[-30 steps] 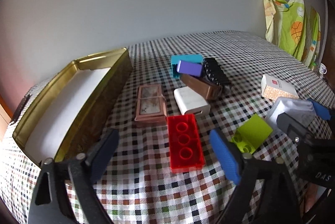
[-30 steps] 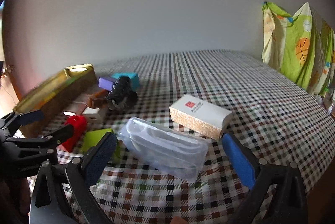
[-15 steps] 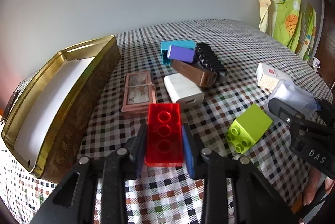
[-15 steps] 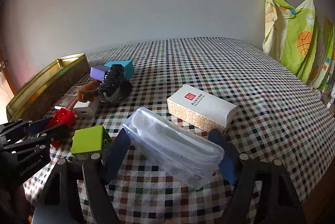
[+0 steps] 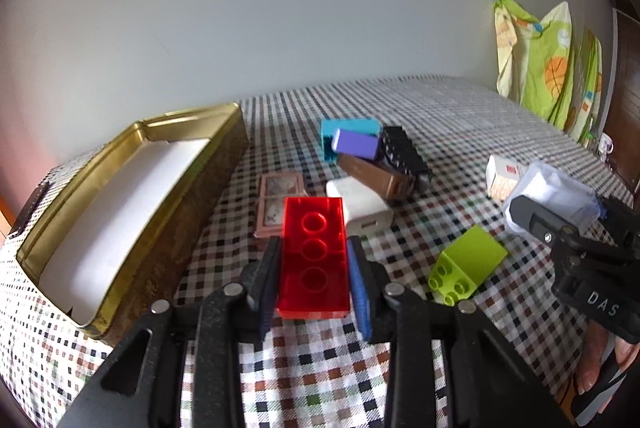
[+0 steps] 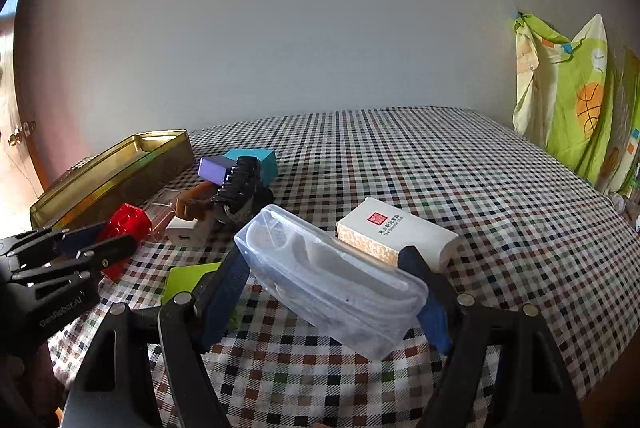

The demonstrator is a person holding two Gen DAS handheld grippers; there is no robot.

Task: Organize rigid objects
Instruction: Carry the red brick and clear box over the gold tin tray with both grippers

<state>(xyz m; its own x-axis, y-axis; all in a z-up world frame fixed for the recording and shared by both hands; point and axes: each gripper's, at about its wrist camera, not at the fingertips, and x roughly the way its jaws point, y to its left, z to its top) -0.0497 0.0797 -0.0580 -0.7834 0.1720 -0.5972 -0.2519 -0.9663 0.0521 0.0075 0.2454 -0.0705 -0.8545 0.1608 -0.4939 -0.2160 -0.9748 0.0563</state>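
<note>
Two grasps have just closed: a second ago both grippers were spread wide. At far left waits the gold tin (image 5: 132, 196); the left gripper (image 5: 314, 282) now pinches the red brick (image 5: 313, 254), lifted above the checked tablecloth (image 5: 460, 116). Between them lies the green brick (image 5: 466, 270). The right gripper (image 6: 332, 292) clamps the clear plastic case (image 6: 332, 284), with the white box (image 6: 396, 234) just behind.

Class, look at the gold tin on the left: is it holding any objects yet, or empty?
Empty, where visible. The gold tin shows only a bare white lining; the red brick is outside it, between the left gripper fingers.
</note>
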